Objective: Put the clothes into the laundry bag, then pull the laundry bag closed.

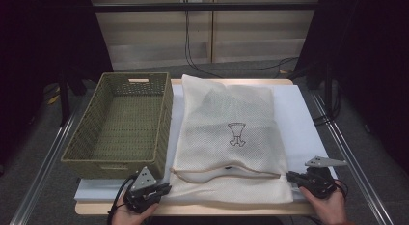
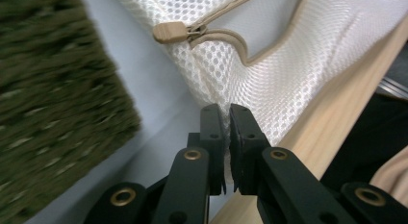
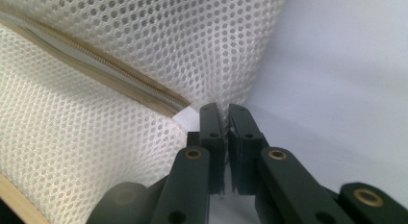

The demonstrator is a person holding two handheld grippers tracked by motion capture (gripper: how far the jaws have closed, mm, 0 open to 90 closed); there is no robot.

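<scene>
White mesh bag [image 1: 226, 133] lies on the table [image 1: 301, 114]; we pinch its near corners in both tongs, left [image 1: 166, 189] and right [image 1: 291, 175].

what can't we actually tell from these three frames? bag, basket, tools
- Mesh bag contents: high view, a shape shows through the weave, but the mesh veils what it is.
- Printed mark: high view, too small to read.
- Basket near wall: left gripper view, blurred.
- Left tool and right tool: gripper views, jaws shut on the bag's corners; how much mesh is pinched is hidden between the jaws.
</scene>
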